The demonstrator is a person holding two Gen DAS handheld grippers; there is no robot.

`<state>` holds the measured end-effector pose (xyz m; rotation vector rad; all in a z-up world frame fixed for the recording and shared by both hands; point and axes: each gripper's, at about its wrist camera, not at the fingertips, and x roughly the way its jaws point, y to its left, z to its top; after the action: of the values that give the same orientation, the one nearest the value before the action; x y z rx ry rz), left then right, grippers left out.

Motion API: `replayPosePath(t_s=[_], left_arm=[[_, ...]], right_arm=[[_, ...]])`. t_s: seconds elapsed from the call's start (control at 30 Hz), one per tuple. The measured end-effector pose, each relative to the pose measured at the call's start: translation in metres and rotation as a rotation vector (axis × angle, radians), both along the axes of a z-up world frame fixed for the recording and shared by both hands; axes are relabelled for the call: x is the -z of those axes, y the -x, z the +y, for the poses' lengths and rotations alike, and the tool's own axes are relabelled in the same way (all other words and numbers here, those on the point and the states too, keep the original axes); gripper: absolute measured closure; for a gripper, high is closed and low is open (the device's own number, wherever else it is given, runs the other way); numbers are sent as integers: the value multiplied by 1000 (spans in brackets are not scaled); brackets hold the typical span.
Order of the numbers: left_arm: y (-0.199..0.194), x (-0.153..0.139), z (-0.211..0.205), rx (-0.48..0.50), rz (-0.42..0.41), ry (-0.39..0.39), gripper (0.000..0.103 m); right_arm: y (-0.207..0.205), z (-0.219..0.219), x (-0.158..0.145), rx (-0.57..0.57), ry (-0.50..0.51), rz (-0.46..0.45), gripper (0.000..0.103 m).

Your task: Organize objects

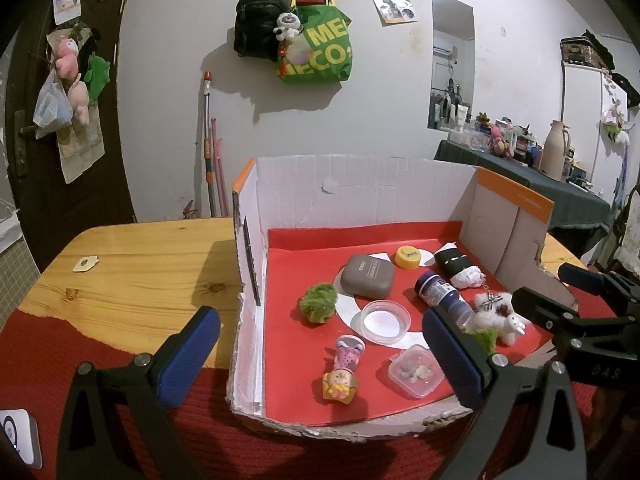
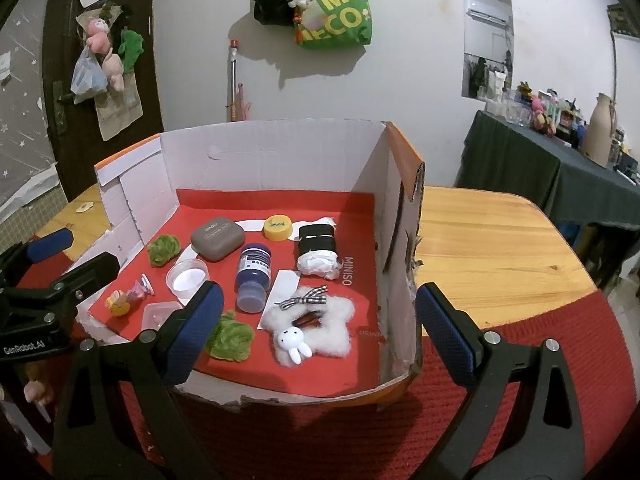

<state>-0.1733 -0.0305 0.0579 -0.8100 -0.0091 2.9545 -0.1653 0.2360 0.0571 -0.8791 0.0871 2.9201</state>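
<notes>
So both grippers spread wide, empty; white plush lies dead ahead of right gripper, left gripper further off.

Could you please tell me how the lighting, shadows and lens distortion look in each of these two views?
Left wrist view: strong fisheye bends the door and darkens the corners; the green tote bag casts a hard shadow on the wall, and the cardboard box shades the wooden table. Right wrist view: same barrel distortion, even indoor light, little glare, objects sharp.
</notes>
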Motion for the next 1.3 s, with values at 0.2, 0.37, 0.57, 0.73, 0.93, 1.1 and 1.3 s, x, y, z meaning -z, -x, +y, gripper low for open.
replayPosePath(t_s=[0.2, 0.37, 0.57, 0.73, 0.93, 1.1, 1.3], left_arm=[[0, 0, 0, 0, 0, -1, 0], [0, 0, 0, 0, 0, -1, 0], [0, 0, 0, 0, 0, -2, 0], [0, 0, 0, -1, 0, -2, 0], [-1, 0, 0, -1, 3, -4, 0], [-2, -1, 0, -2, 6, -2, 0], [-5, -5, -3, -8, 23, -15, 0]], right_arm=[[0, 0, 0, 1, -1, 1, 3], [0, 0, 0, 1, -1, 0, 3], [0, 0, 0, 1, -1, 1, 2], [-1, 1, -1, 0, -2, -1, 2], [-2, 3, -1, 8, 1, 2, 2], [-4, 2, -2, 6, -5, 9, 2], [-7, 0, -4, 1, -17, 4, 2]])
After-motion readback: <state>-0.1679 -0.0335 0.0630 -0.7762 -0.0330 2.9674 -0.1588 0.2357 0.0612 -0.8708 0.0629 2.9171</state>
